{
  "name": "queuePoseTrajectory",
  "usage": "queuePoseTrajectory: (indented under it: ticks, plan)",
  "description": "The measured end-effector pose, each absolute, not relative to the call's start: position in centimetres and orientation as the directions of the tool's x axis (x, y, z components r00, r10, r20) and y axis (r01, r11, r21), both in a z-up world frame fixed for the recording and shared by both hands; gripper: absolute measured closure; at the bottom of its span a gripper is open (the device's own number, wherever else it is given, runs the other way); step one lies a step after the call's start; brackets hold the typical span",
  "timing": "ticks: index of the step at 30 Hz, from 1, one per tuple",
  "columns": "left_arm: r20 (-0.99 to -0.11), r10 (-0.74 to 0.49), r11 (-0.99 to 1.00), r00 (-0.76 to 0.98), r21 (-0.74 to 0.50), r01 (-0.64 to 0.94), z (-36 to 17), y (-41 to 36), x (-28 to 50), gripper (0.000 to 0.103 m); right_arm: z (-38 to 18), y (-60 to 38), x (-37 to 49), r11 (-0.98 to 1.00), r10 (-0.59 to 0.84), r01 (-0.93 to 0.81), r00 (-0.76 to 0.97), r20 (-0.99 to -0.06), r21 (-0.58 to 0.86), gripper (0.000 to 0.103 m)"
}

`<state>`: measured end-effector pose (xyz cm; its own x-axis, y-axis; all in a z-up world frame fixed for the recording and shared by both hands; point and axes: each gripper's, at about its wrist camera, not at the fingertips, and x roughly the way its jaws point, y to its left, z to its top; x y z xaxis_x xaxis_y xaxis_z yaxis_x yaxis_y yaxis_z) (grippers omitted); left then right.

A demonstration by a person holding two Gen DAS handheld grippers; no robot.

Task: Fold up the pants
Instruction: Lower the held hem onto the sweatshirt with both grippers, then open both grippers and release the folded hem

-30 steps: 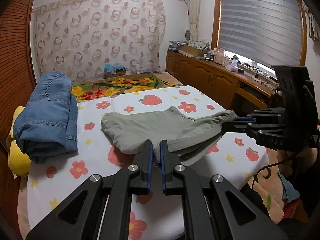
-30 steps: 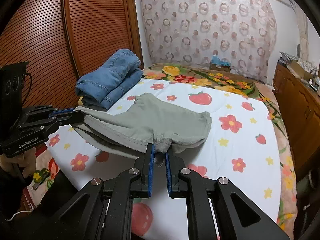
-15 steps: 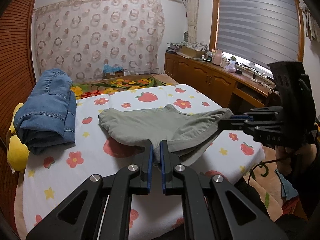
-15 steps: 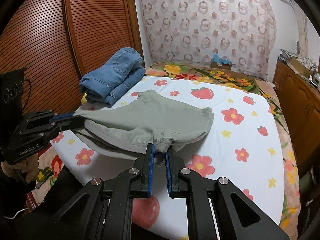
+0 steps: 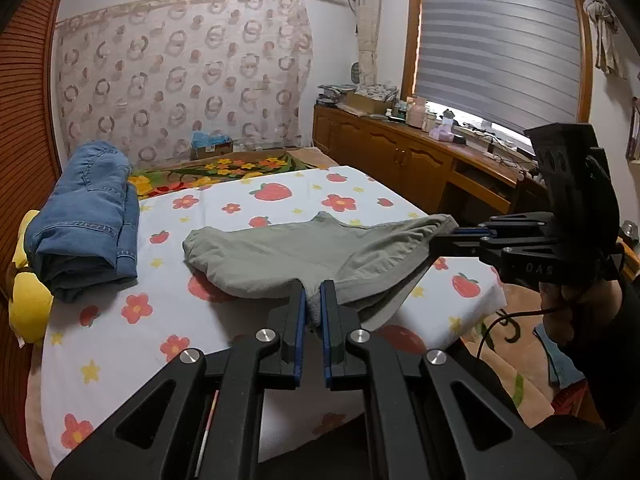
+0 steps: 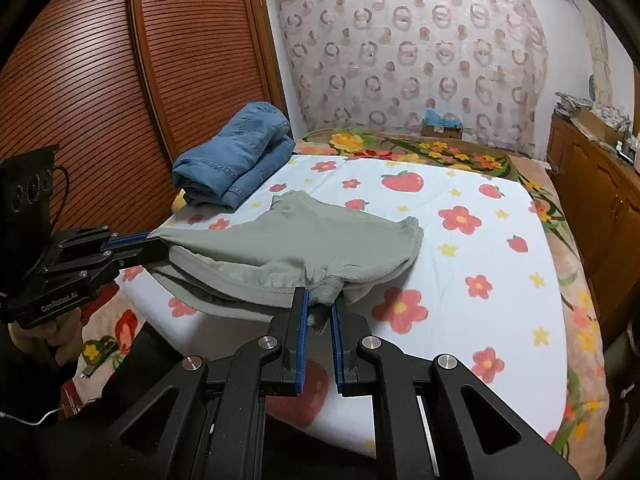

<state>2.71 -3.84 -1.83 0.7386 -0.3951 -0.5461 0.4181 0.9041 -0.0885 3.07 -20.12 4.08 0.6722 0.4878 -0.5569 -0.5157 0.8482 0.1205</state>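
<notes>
Grey-green pants (image 5: 280, 252) lie folded on the strawberry-print bed sheet (image 5: 120, 340), far part resting flat, near edge lifted. My left gripper (image 5: 313, 300) is shut on one near corner of the fabric. My right gripper (image 5: 444, 236) comes in from the right, held by a hand, and is shut on the other corner. In the right wrist view the right gripper (image 6: 320, 300) pinches a bunched corner of the pants (image 6: 320, 236), and the left gripper (image 6: 156, 244) clamps the edge at the left. The edge sags between the two grips.
Folded blue jeans (image 5: 88, 216) (image 6: 236, 160) sit at the bed's far left beside a yellow plush toy (image 5: 28, 300). A wooden cabinet (image 5: 400, 160) with clutter runs along the right. A slatted wooden door (image 6: 80, 100) stands left of the bed. A box (image 5: 210, 146) sits beyond.
Both grippers have drawn back toward the bed's near edge, dragging the pants with them. The grips stay the same.
</notes>
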Motion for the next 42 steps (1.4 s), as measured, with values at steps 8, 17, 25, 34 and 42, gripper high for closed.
queuePoseTrajectory:
  ticks: [8,17,25,34,42]
  plan:
    - [-0.546,-0.409,0.895,0.731,-0.087,0.437,-1.4,-4.2,1.6,0.095,4.3,-20.6,1.5,0.845,0.495,-0.521,0.671,-0.552,0.125,0.093]
    - [-0.561,-0.405,0.899,0.721,-0.1,0.427,-2.0,-4.1,2.3,0.095,3.8,-20.3,1.8,0.845,0.488,-0.524,0.676,-0.552,0.106,0.093]
    - [-0.576,-0.369,0.917,0.729,-0.1,0.386,-2.7,-3.9,5.4,0.095,3.2,-18.9,5.1,0.858,0.455,-0.509,0.688,-0.565,0.071,0.093]
    - [-0.56,-0.344,0.928,0.754,-0.081,0.364,-2.0,-3.9,9.0,0.095,3.6,-17.3,8.9,0.876,0.414,-0.483,0.731,-0.543,0.018,0.093]
    - [-0.576,-0.324,0.936,0.751,-0.079,0.343,-2.6,-3.8,11.9,0.095,2.3,-16.8,11.6,0.885,0.4,-0.464,0.726,-0.56,0.031,0.093]
